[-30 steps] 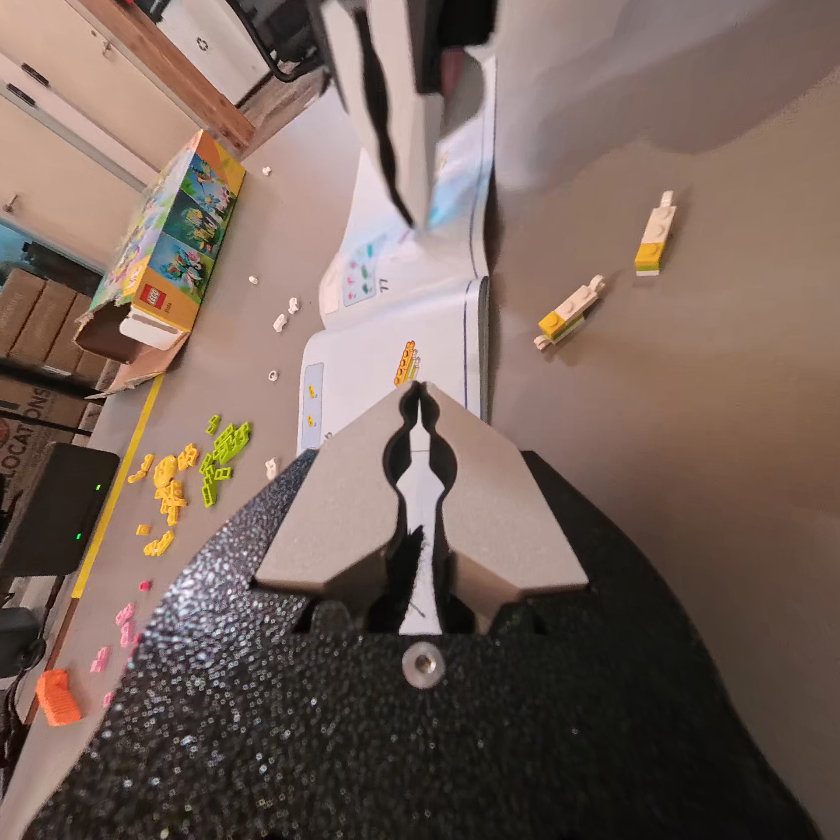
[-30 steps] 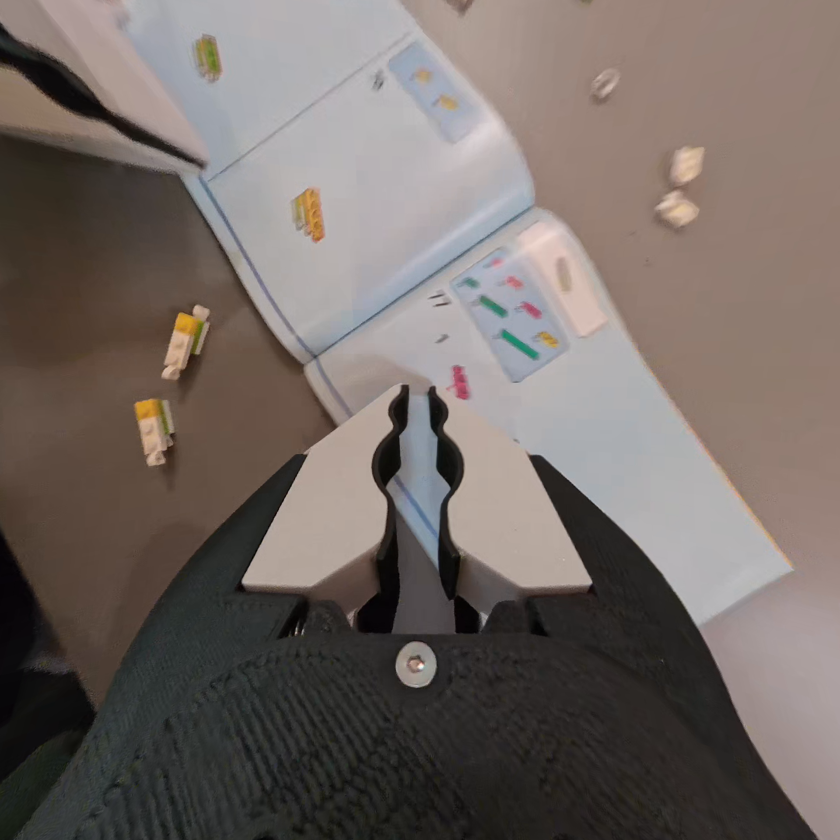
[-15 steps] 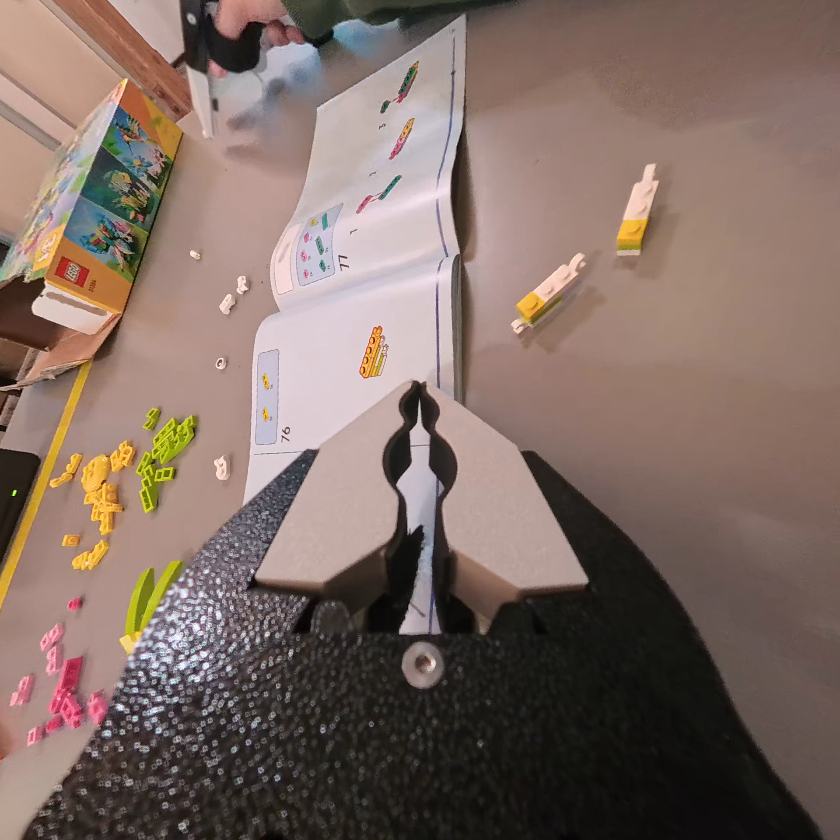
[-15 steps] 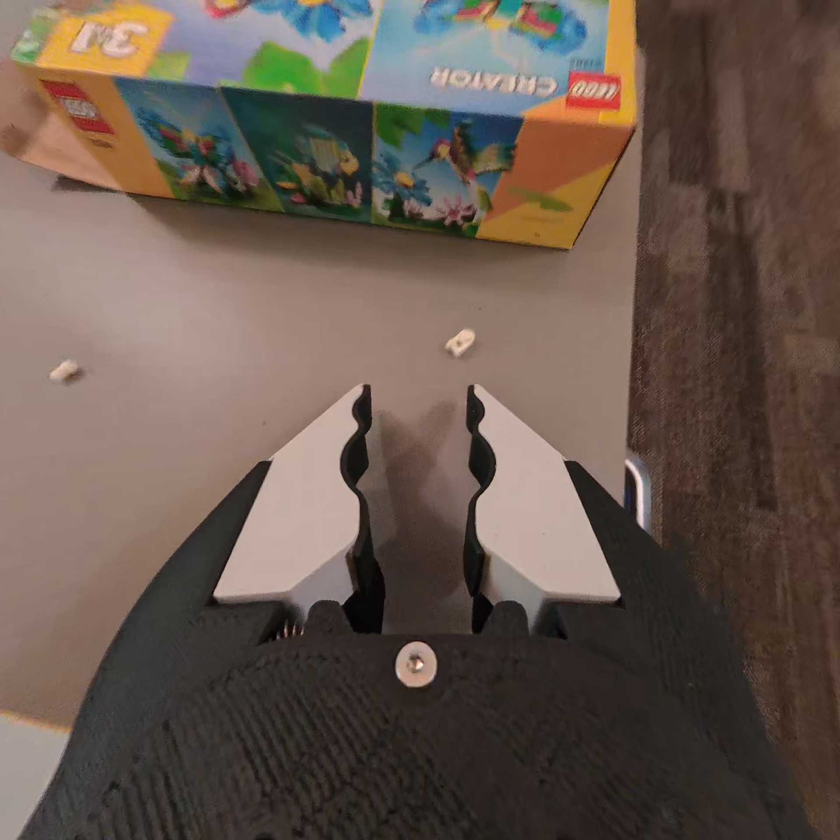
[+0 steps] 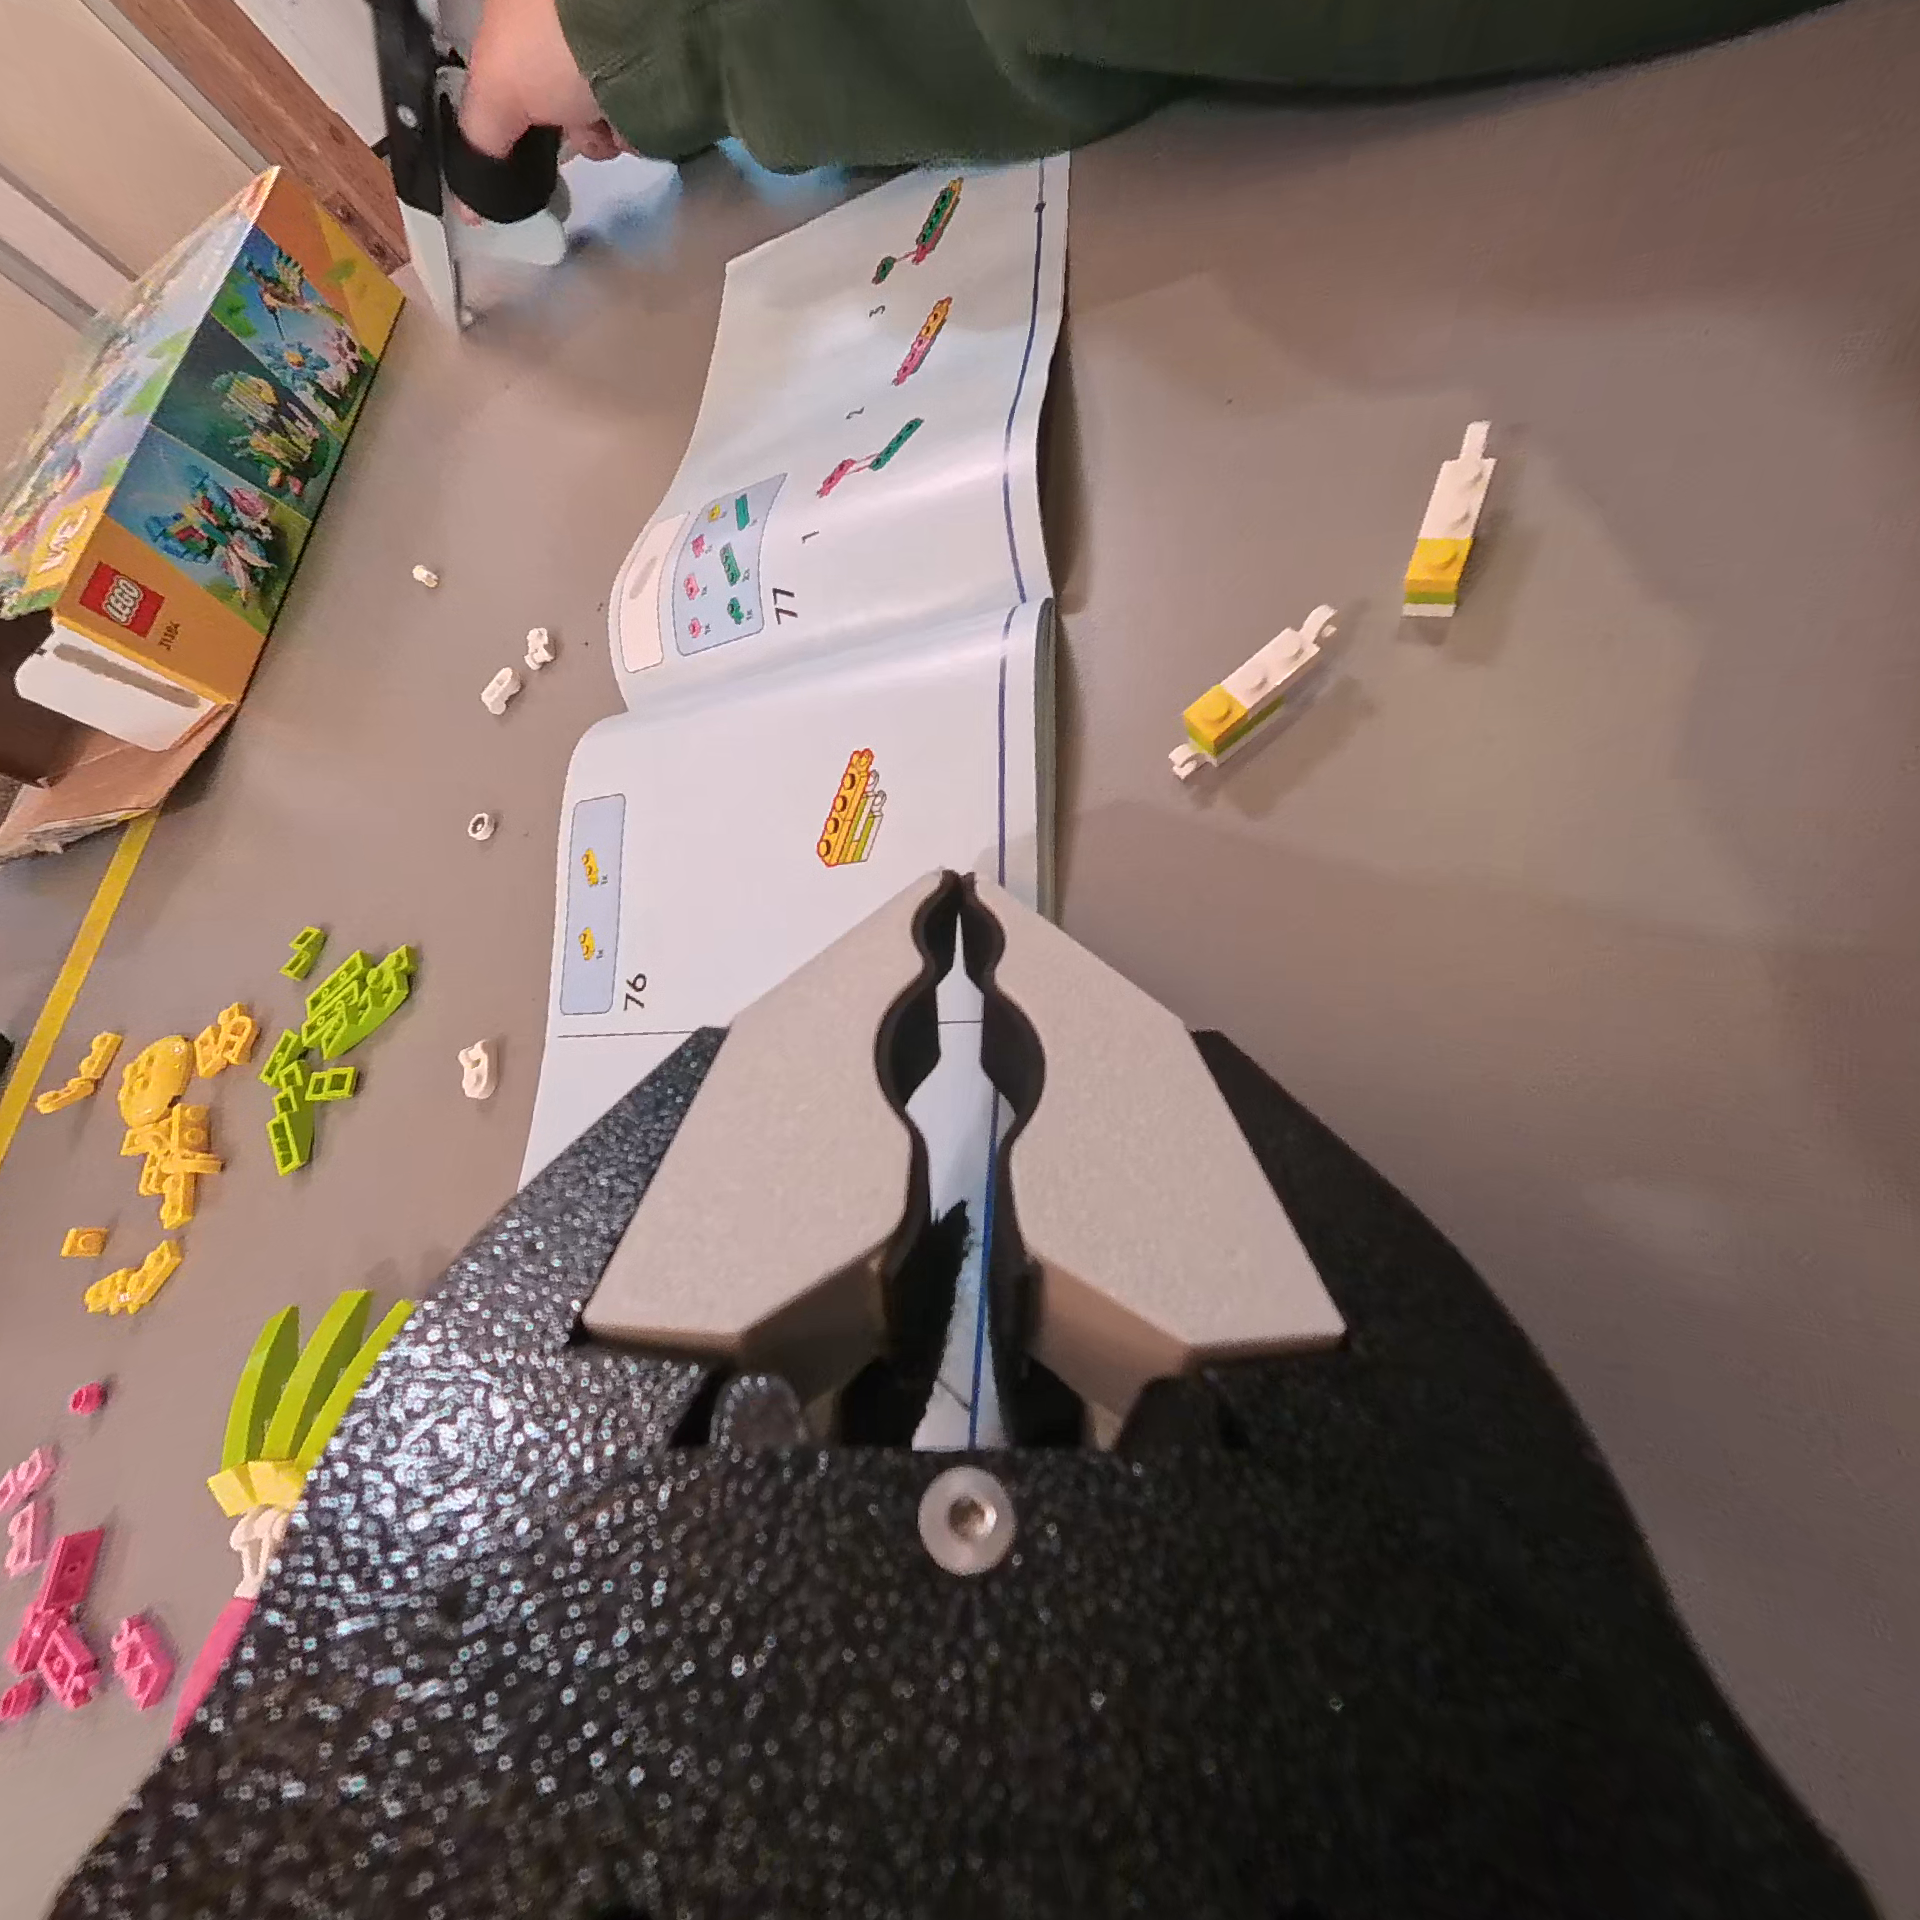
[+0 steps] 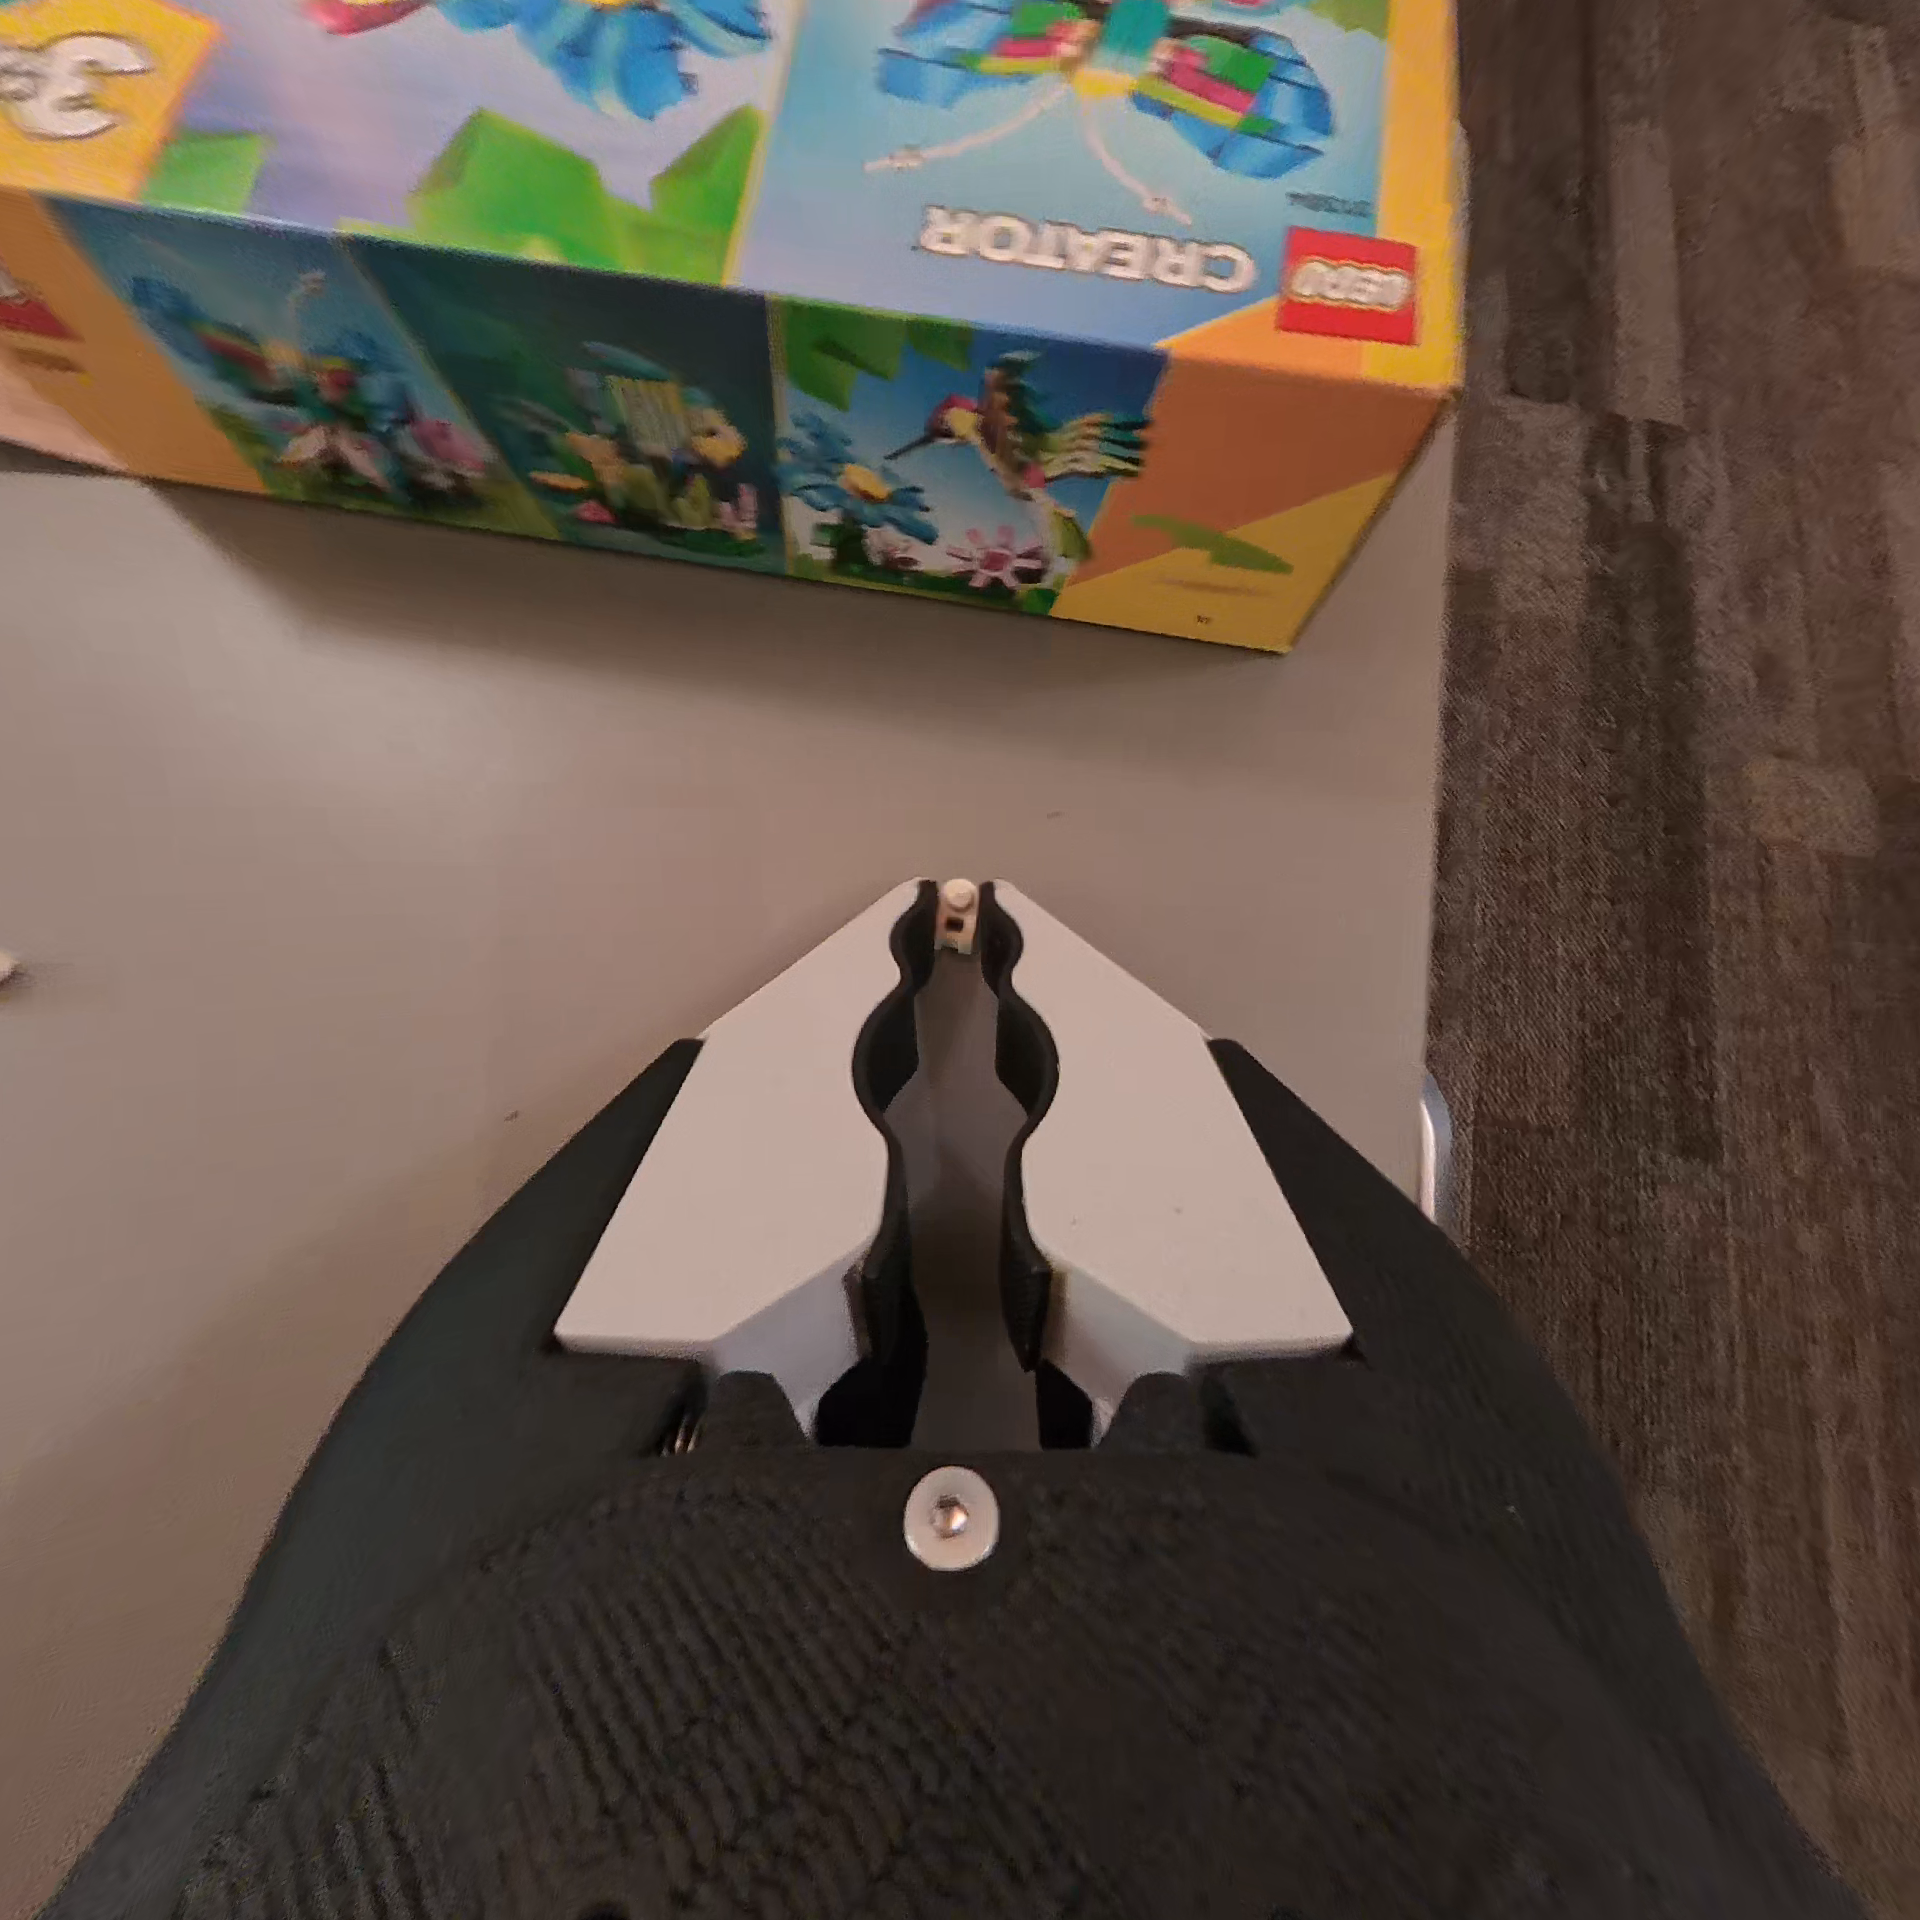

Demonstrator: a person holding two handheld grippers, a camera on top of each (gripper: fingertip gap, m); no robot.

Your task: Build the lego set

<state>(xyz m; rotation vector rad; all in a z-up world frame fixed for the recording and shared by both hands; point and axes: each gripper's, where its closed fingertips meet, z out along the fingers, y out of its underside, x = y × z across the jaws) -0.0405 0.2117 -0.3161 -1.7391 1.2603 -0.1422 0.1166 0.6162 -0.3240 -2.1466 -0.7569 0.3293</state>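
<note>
My left gripper (image 5: 958,896) is shut and empty, held over the open instruction booklet (image 5: 831,644). Two small yellow, green and white assemblies (image 5: 1252,691) (image 5: 1446,535) lie right of the booklet. My right gripper (image 6: 956,902) is shut on a small white piece (image 6: 957,916) at its tips, low over the grey table (image 6: 520,831) in front of the set box (image 6: 727,312). In the left wrist view the right gripper (image 5: 457,208) shows far off at the top left, held by a hand beside the box (image 5: 197,447).
Loose piles lie left of the booklet: yellow (image 5: 156,1122), lime green (image 5: 332,1029), pink (image 5: 62,1652), plus small white pieces (image 5: 514,670). A green leaf part (image 5: 301,1392) lies near my left gripper. The table edge (image 6: 1439,935) and carpet (image 6: 1683,935) are just right of my right gripper. The left gripper's tips are roughly 45 cm from the right gripper's.
My right gripper swung from the booklet to the table edge by the box, opened, then closed on the small white piece. My left gripper stayed shut over the booklet.
</note>
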